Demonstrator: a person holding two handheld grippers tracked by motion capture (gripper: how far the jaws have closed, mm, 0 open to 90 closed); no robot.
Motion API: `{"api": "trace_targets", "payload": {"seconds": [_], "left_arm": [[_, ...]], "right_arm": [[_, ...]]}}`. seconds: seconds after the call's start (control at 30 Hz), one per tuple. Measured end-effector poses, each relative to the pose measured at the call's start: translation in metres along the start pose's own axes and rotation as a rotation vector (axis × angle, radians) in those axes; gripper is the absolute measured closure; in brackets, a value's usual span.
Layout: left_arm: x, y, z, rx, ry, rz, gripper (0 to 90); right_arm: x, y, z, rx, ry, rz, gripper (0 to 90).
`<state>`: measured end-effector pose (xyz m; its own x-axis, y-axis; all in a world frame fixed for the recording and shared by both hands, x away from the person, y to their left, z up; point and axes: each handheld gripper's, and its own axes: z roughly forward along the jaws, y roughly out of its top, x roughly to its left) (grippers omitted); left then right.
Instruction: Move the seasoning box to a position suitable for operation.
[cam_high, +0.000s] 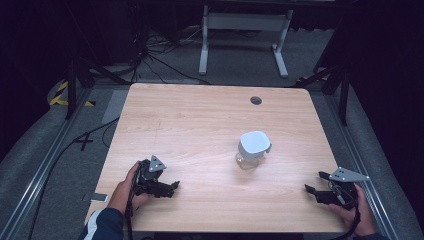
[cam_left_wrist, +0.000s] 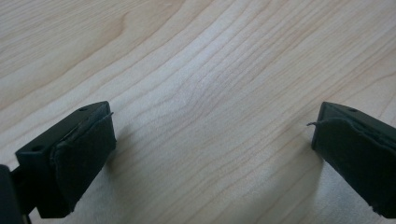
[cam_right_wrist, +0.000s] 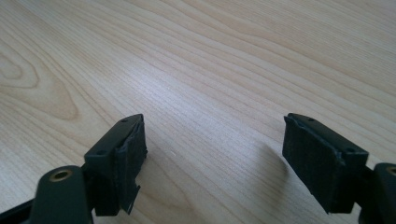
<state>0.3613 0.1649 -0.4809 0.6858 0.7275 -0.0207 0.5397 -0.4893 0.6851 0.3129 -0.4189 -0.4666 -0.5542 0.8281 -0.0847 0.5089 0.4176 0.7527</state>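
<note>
Both the left gripper (cam_high: 172, 187) and right gripper (cam_high: 314, 183) are resting open and empty on the tabletop (cam_high: 200, 120), likely preparing to reach inward for the white-lidded jar (cam_high: 252, 149)

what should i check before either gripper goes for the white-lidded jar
1. Left gripper open with nothing between the jaws: ok.
2. Right gripper open with nothing between the jaws: ok.
3. Jar standing upright on the table: ok.
4. White lid seated on the jar: looks ok; how tight, cannot tell.
5. Bare table between each gripper and the jar: ok.
6. What the jar holds: cannot tell.
</note>
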Motion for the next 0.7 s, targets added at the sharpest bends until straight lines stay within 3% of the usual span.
{"api": "trace_targets", "payload": {"seconds": [0.1, 0.5, 0.7], "left_arm": [[0.0052, 0.0025, 0.0021, -0.003, -0.025, 0.03, 0.0], [0.003, -0.0016, -0.0016, -0.002, -0.013, 0.013, 0.5], [0.0059, 0.0003, -0.001, 0.009, -0.036, 0.04, 0.1]], "right_arm": [[-0.0005, 0.0003, 0.0003, 0.002, 0.003, 0.004, 21.5], [-0.0041, 0.0025, 0.003, 0.016, 0.033, 0.036, 23.5], [-0.0023, 0.0059, 0.0027, 0.037, 0.035, 0.038, 27.4]]}}
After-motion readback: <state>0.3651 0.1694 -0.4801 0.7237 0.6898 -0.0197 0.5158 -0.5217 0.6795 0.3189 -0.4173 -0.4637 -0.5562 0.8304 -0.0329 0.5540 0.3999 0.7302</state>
